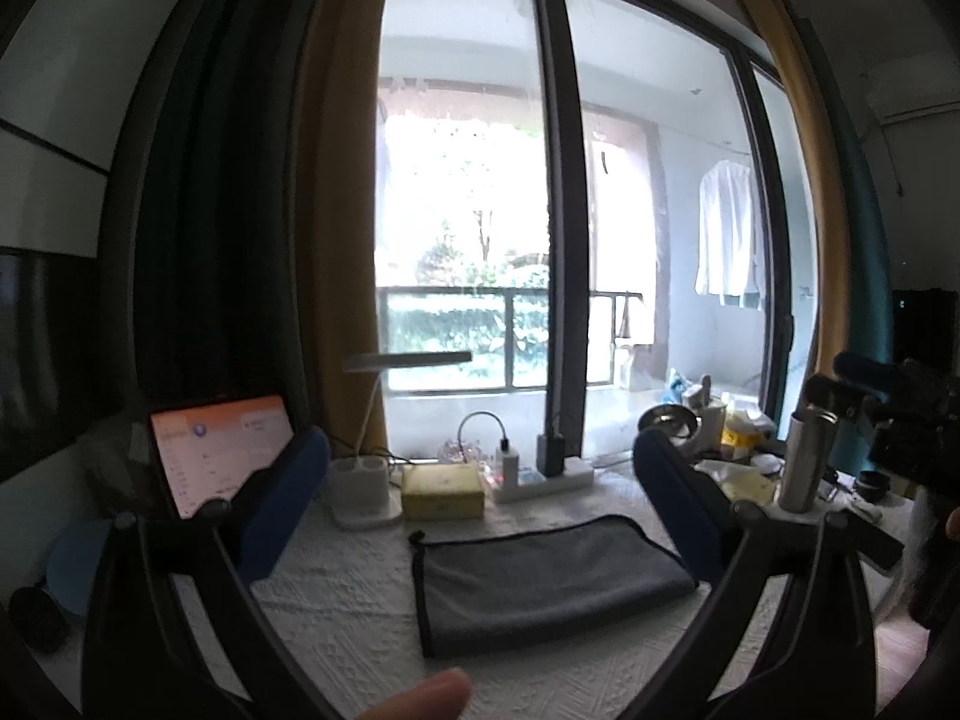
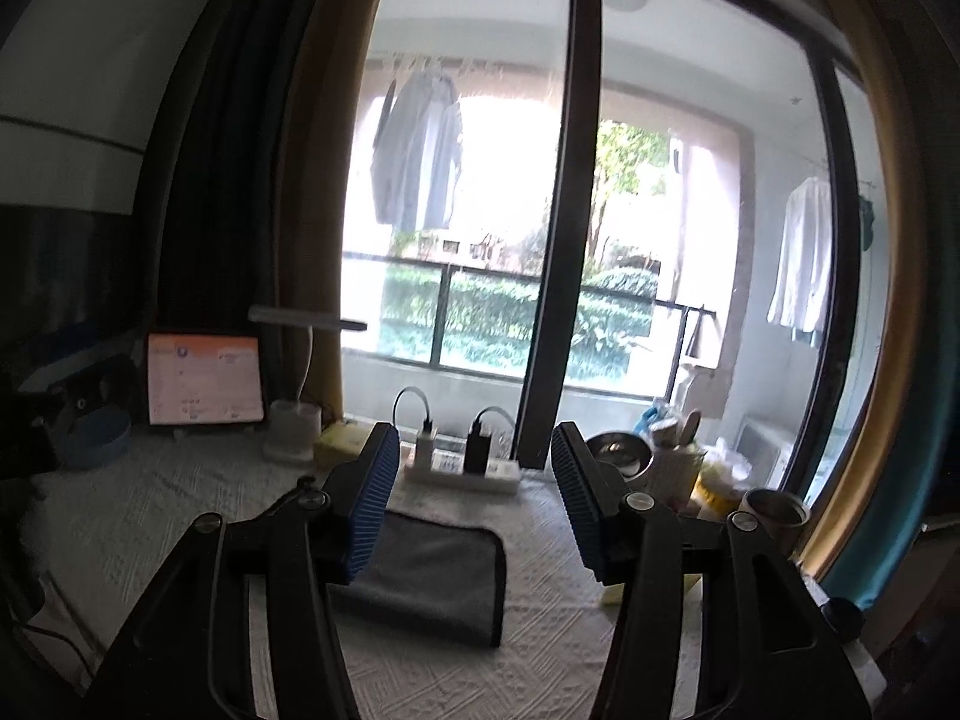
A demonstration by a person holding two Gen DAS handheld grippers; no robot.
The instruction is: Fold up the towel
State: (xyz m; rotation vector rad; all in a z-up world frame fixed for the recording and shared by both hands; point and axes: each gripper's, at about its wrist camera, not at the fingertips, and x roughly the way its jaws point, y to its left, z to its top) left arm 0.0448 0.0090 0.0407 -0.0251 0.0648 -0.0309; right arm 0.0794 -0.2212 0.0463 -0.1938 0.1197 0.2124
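Note:
A grey towel (image 1: pixel 549 582) with dark edging lies folded flat on the white textured table cover (image 1: pixel 336 618). My left gripper (image 1: pixel 480 480) is open and empty, held above the table with the towel seen between its blue pads. In the right wrist view the same towel (image 2: pixel 438 570) lies low between the fingers. My right gripper (image 2: pixel 474 480) is open and empty, raised above the towel. Neither gripper touches the towel.
Along the window side stand a tablet (image 1: pixel 219 450), a white lamp base (image 1: pixel 360 480), a yellow box (image 1: pixel 441 489) and a power strip with chargers (image 1: pixel 540 468). A steel flask (image 1: pixel 804 456), a bowl and clutter crowd the right. A thumb (image 1: pixel 426 696) shows at the bottom.

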